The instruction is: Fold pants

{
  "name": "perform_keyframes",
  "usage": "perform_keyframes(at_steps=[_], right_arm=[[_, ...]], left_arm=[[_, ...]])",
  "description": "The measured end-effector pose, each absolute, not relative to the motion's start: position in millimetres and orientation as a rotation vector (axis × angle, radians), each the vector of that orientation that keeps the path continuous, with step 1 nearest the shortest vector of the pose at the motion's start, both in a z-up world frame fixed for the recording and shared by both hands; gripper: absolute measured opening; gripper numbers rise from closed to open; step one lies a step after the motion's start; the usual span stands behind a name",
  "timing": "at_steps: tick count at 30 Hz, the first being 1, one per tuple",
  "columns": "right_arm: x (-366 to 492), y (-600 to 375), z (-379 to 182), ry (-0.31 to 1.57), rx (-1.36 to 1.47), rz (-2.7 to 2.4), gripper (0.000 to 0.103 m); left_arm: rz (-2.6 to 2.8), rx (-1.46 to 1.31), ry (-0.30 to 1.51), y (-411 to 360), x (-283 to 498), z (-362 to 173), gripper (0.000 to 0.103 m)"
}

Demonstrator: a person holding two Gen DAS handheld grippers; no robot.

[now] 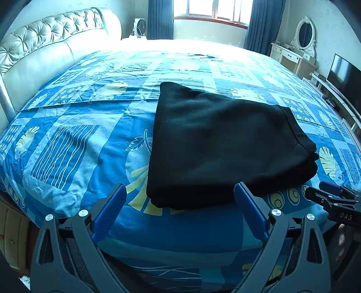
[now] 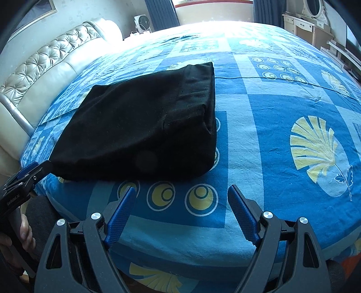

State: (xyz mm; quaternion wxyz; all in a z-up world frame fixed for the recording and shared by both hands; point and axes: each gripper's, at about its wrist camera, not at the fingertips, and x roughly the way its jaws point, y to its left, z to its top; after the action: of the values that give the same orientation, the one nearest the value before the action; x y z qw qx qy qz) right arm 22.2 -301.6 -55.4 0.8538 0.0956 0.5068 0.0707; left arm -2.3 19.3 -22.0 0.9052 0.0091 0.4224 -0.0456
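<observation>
Black pants [image 1: 216,144] lie folded into a thick rectangle on the blue patterned bedspread [image 1: 67,146], near the bed's front edge. In the right wrist view the pants [image 2: 144,126] lie to the left of centre. My left gripper [image 1: 180,191] is open and empty, its blue fingers just short of the pants' near edge. My right gripper [image 2: 181,191] is open and empty over the bedspread [image 2: 282,101], a little in front of the pants. The right gripper also shows at the left wrist view's right edge [image 1: 325,191]. The left gripper also shows at the right wrist view's left edge [image 2: 33,169].
A tufted cream headboard [image 1: 45,49] runs along the left. A fan [image 1: 141,27] and window [image 1: 214,9] are at the back. A white dresser with mirror [image 1: 300,45] and a TV [image 1: 345,76] stand on the right.
</observation>
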Motion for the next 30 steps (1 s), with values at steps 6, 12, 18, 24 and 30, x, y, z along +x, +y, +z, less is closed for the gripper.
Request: perform_keyframes(at_steps=[6, 12, 18, 24, 30], right_arm=[[22.1, -303.4, -55.0, 1.063, 0.205, 0.131, 0.082], [22.3, -305.4, -55.8, 1.066, 0.206, 0.118, 0.082], [22.0, -305.3, -54.5, 1.063, 0.203, 0.117, 0.082], [22.2, -304.2, -55.6, 1.068, 0.203, 0.117, 0.082], [22.2, -302.0, -56.3, 1.072, 0.199, 0.122, 0.082]], left_arm=[[-0.089, 0.023, 0.881, 18.6, -2.8, -24.5, 0.096], [-0.089, 0.029, 0.885, 17.0, -2.8, -25.2, 0.096], [-0.087, 0.032, 0.883, 16.3, -3.1, -25.1, 0.096], [-0.080, 0.039, 0.880, 15.7, -3.4, -23.5, 0.096], [-0.079, 0.043, 0.883, 15.8, -3.8, -23.0, 0.096]])
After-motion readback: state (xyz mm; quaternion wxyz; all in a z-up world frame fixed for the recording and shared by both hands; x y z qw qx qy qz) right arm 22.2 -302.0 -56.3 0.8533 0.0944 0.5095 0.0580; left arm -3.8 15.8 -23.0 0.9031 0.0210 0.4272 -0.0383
